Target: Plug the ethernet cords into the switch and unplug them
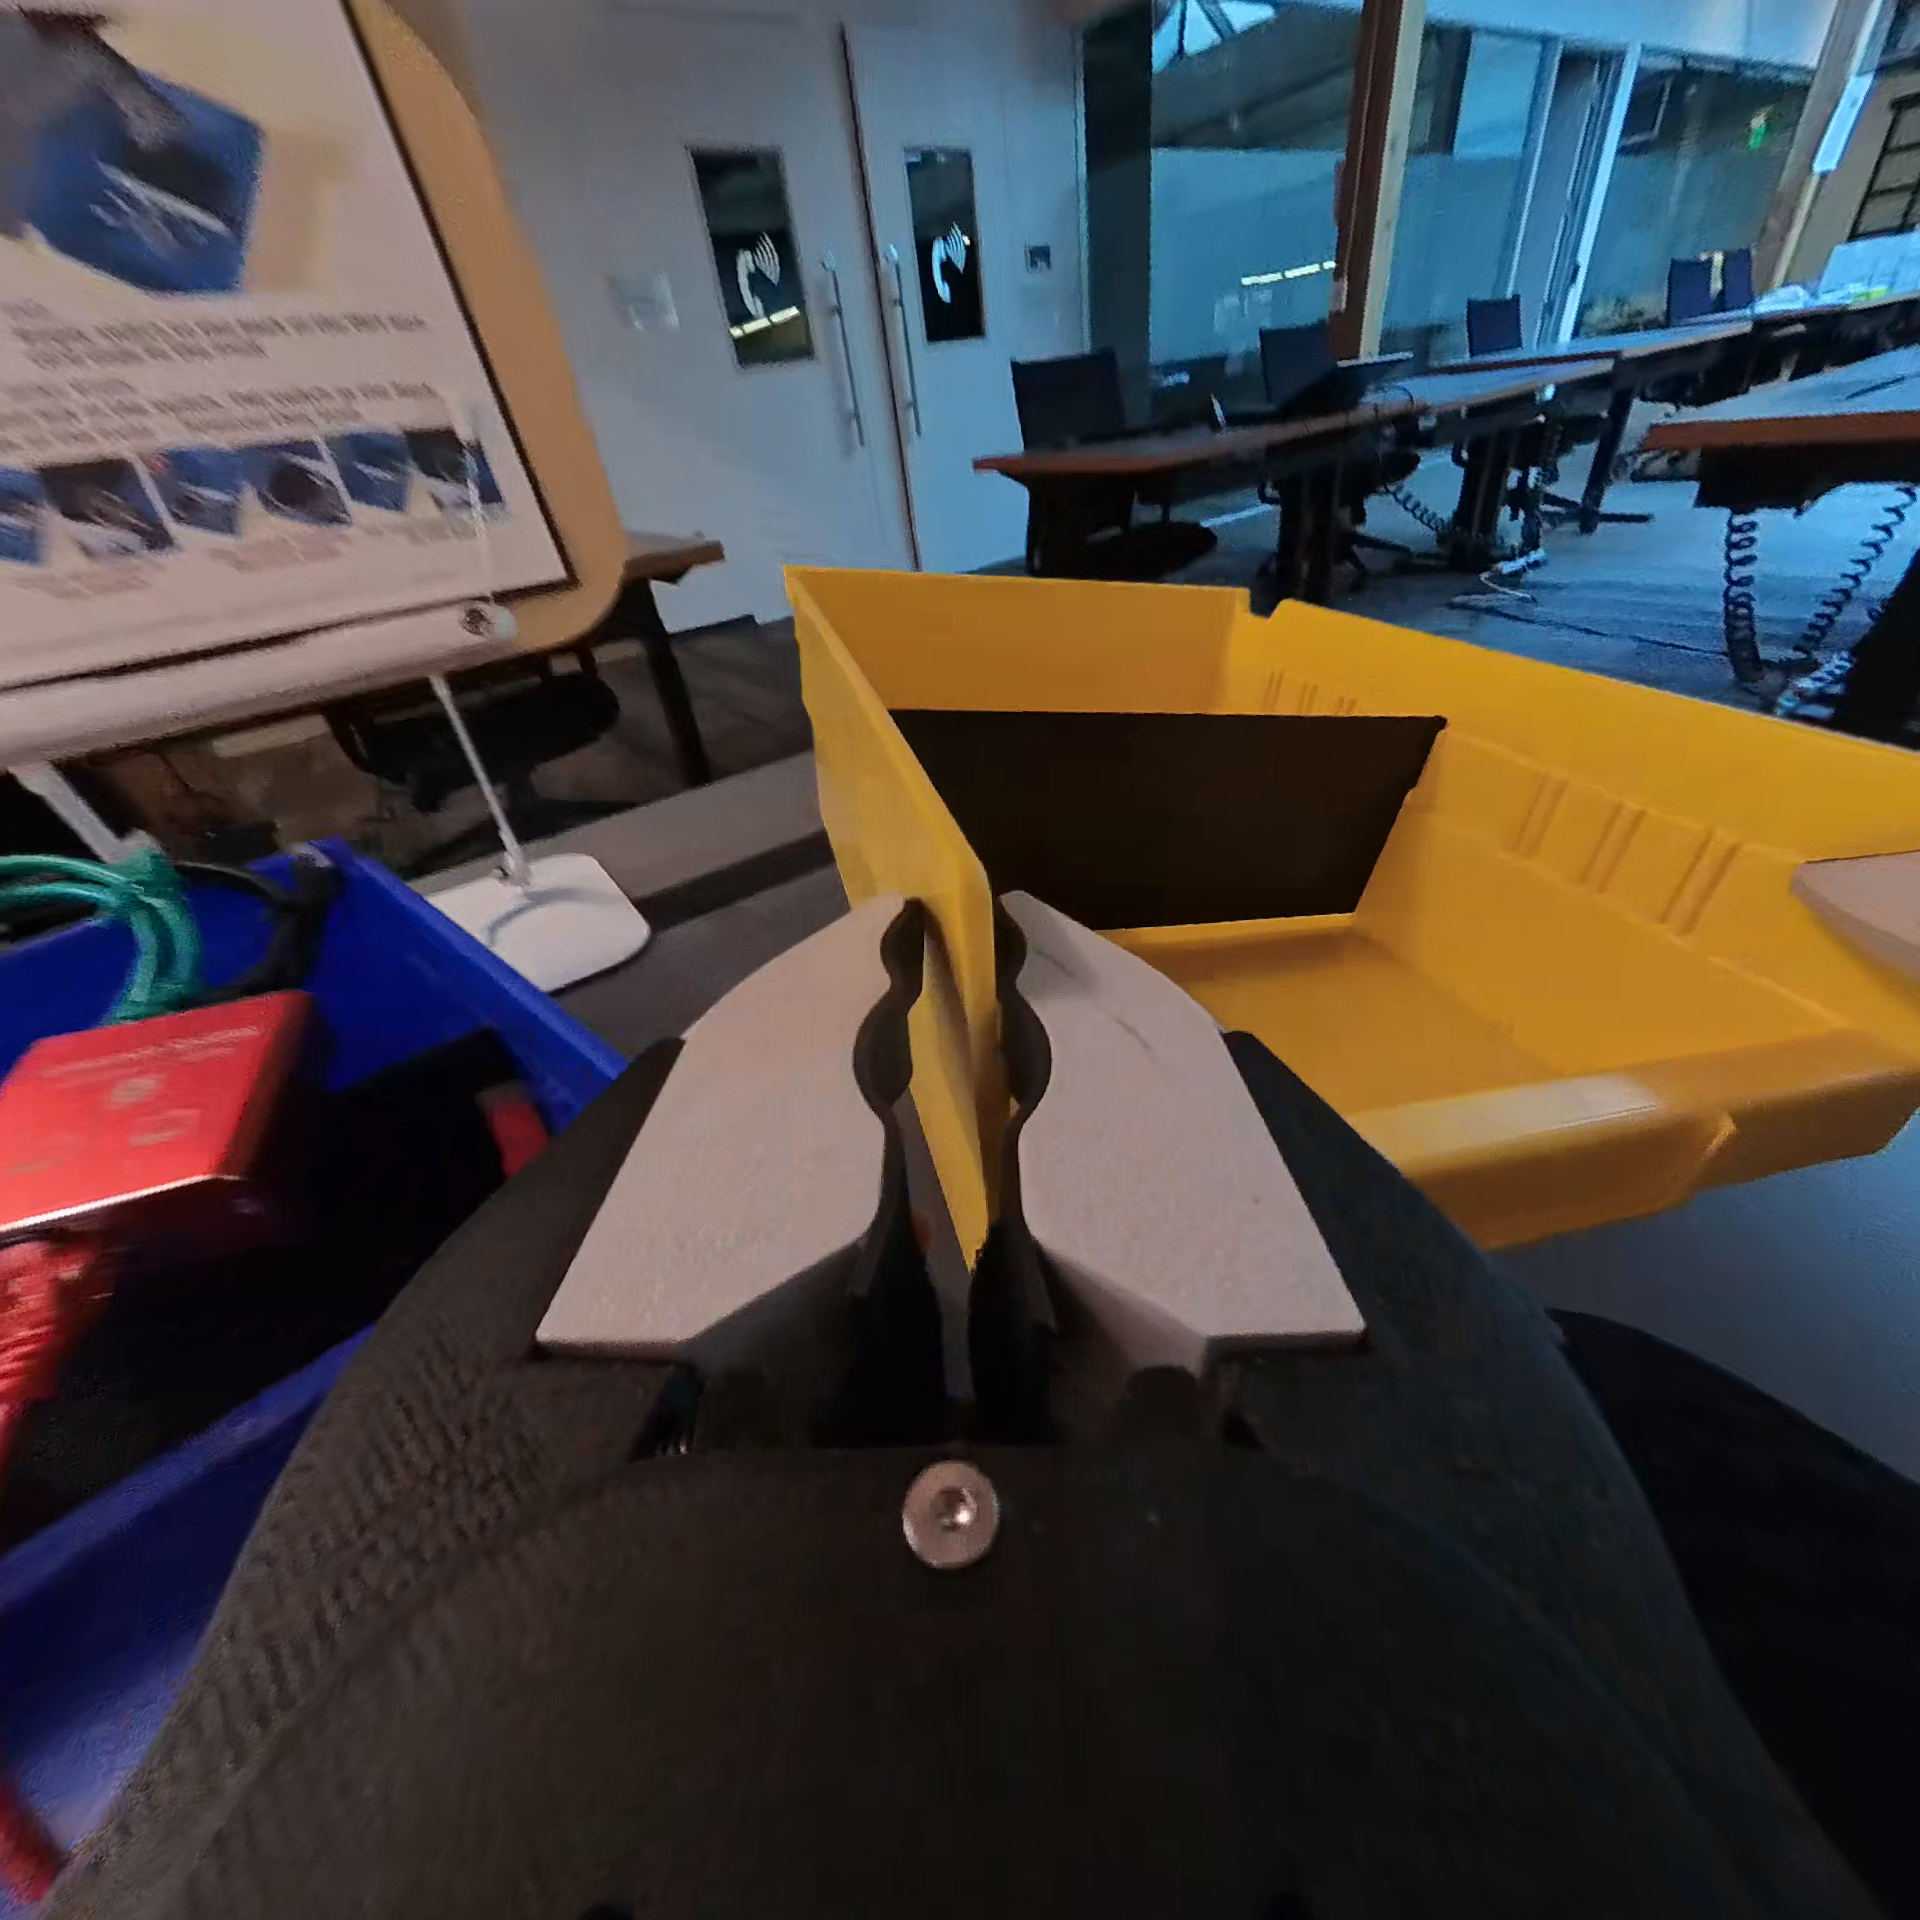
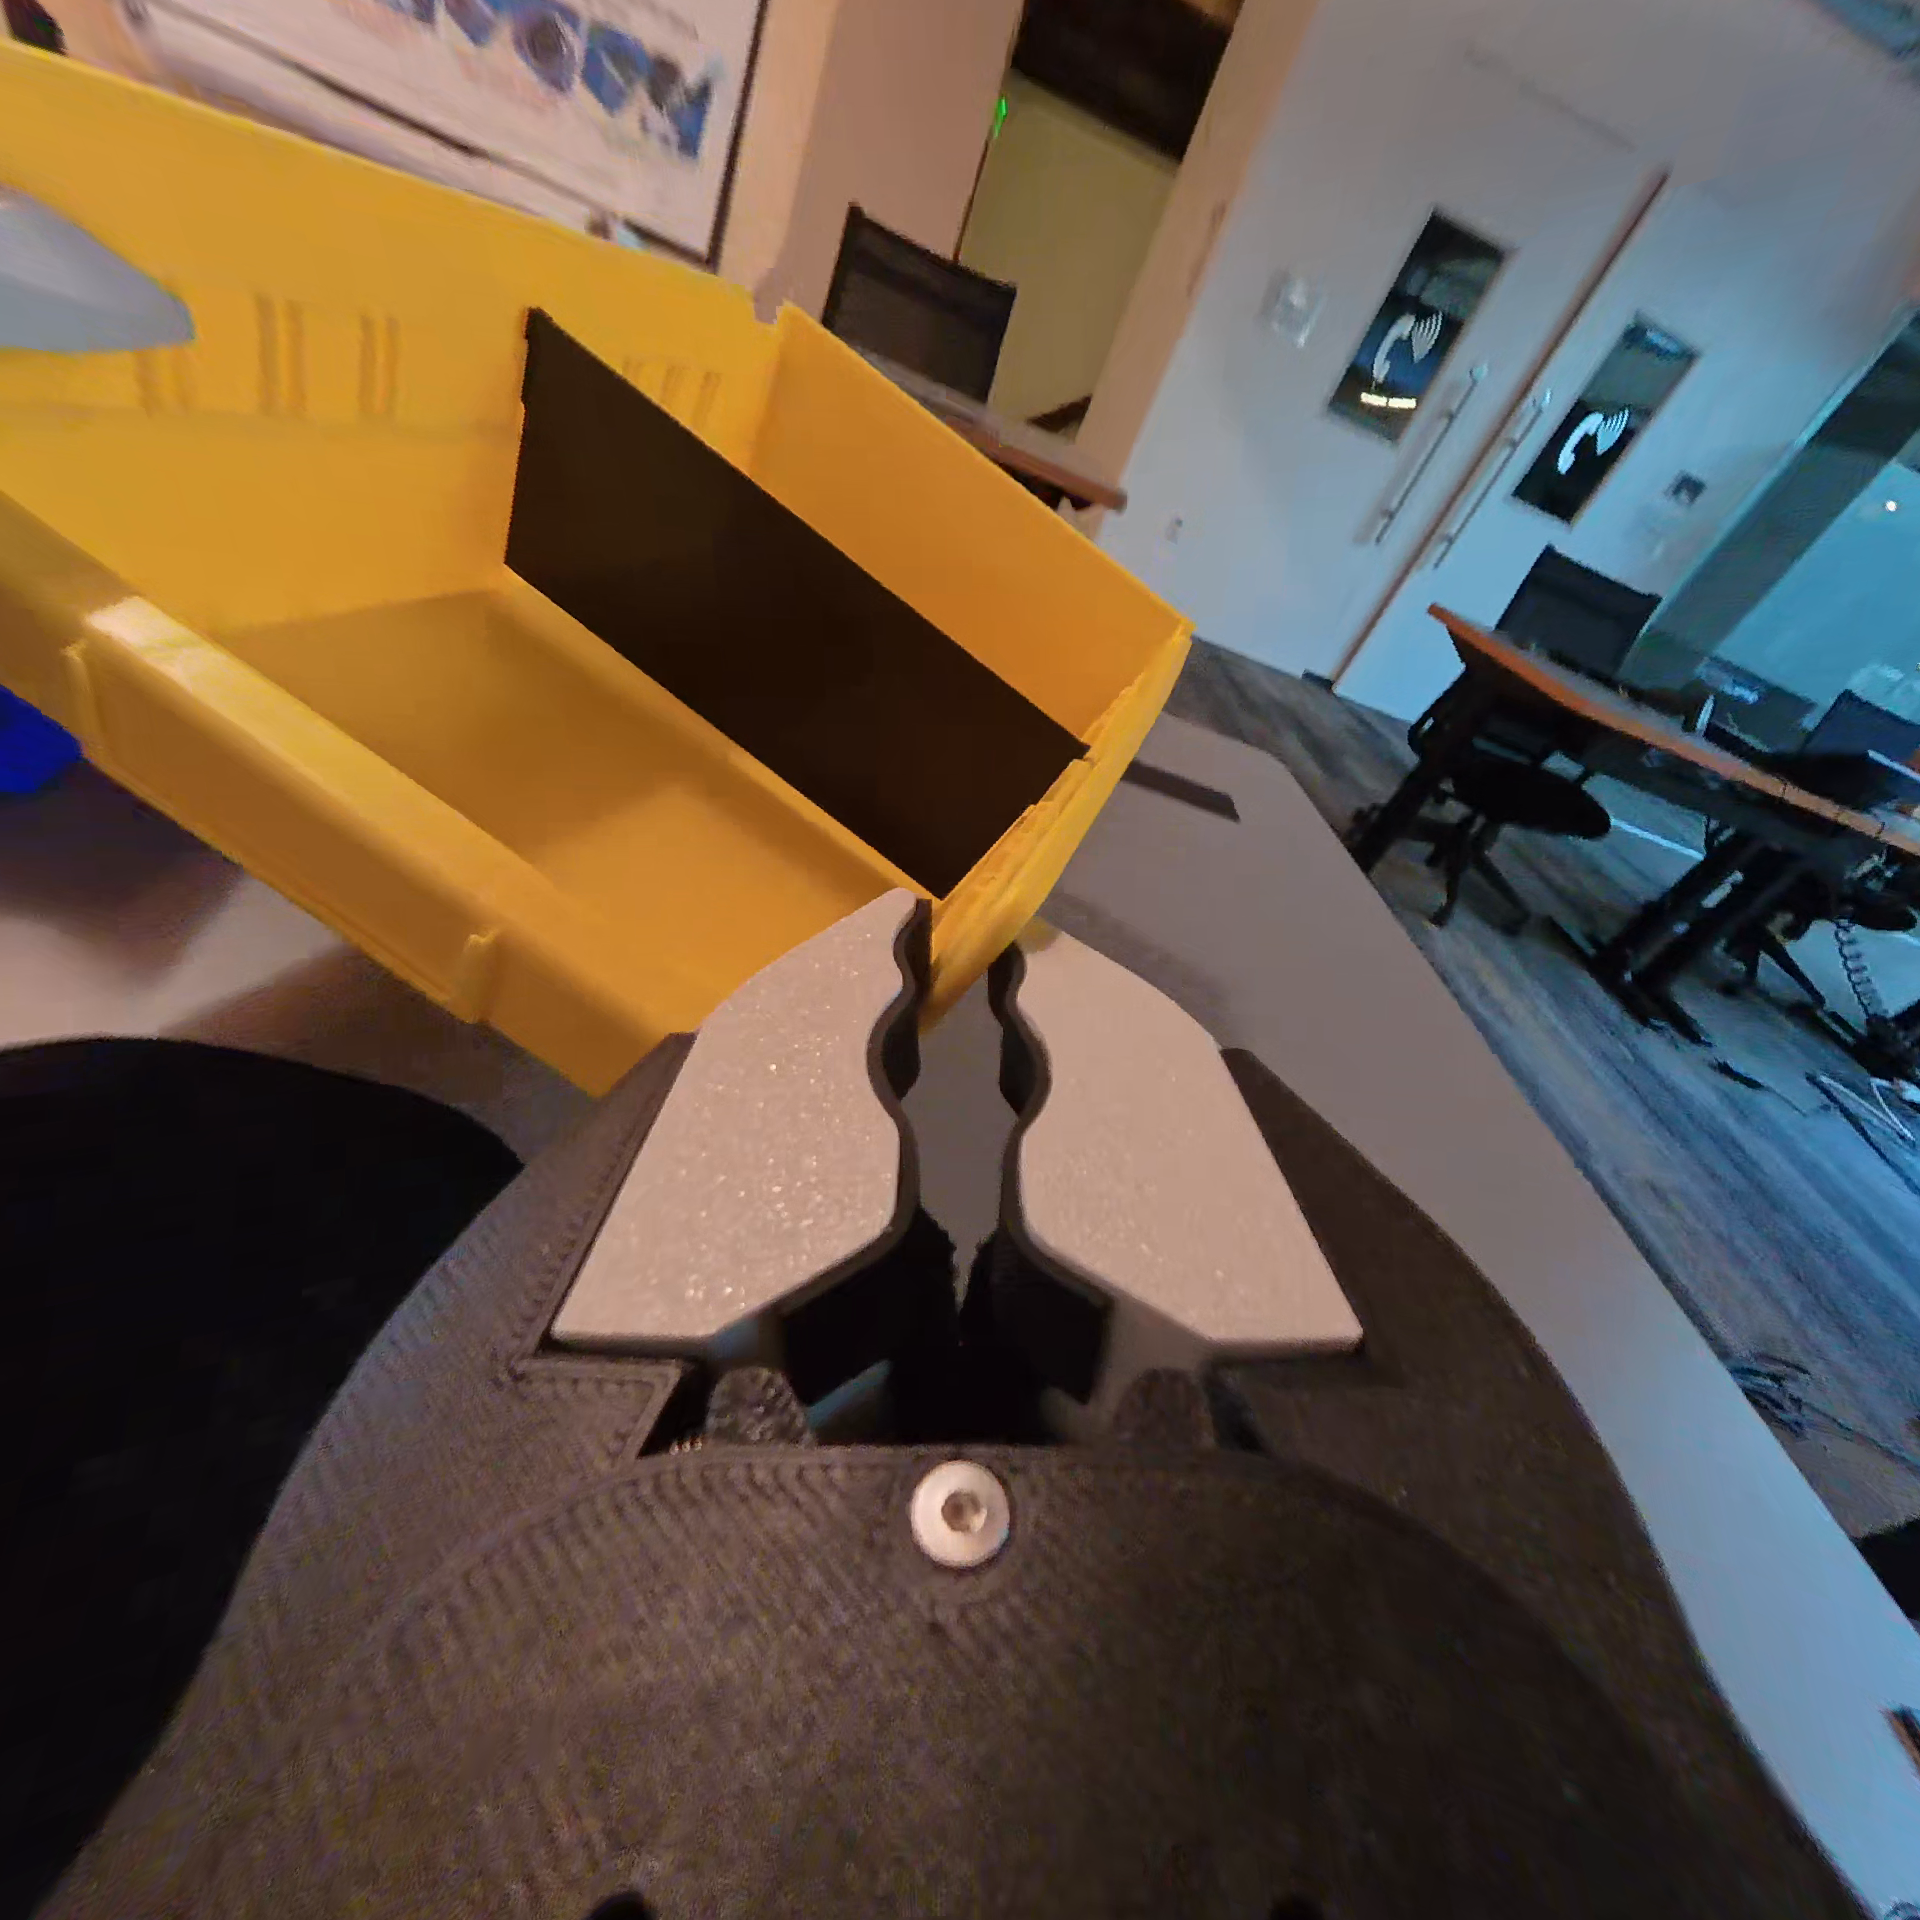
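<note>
An empty yellow bin (image 1: 1403, 997) with a black divider (image 1: 1143, 810) is held between both grippers. My left gripper (image 1: 961, 914) is shut on the bin's left side wall. My right gripper (image 2: 966, 935) is shut on the bin's right wall near its front corner (image 2: 1039, 862). Each view shows the other gripper's grey fingertip on the opposite wall, at the right edge (image 1: 1860, 914) and the top left (image 2: 83, 291). A green ethernet cord (image 1: 145, 914) lies in a blue bin (image 1: 416, 956) with black cords and a red box (image 1: 135, 1101). I cannot make out a switch.
The bins are over a grey table (image 2: 1351, 1091). A poster board (image 1: 239, 343) on a white-footed stand (image 1: 551, 925) is behind the blue bin. Desks and chairs (image 1: 1351, 436) fill the room beyond, with doors on the far wall. About 20 cm separates my left fingertips from my right.
</note>
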Action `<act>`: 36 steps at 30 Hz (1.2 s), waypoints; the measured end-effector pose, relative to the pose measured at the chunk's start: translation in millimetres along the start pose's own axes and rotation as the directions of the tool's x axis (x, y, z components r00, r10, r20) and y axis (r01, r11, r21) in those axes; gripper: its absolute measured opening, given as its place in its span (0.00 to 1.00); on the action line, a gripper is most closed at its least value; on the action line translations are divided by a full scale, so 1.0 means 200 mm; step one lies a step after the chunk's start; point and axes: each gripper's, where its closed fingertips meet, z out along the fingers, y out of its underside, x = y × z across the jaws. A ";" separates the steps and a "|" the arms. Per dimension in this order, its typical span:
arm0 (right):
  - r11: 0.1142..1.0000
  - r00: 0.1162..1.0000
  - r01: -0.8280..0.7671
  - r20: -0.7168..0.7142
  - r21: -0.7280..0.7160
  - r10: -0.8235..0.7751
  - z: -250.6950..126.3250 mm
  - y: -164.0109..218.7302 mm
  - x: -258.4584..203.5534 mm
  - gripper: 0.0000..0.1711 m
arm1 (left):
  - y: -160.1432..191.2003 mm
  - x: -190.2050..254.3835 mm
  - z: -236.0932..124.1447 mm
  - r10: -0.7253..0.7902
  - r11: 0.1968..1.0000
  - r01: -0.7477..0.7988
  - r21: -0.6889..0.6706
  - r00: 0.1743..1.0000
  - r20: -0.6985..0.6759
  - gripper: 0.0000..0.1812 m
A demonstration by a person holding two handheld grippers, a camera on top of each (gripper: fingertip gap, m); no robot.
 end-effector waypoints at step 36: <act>0.645 0.648 0.740 0.457 -0.189 -0.609 0.17 0.24 -0.42 0.20 | 0.71 -0.74 -0.60 0.481 0.453 -0.631 -0.630 0.768 -0.423 0.20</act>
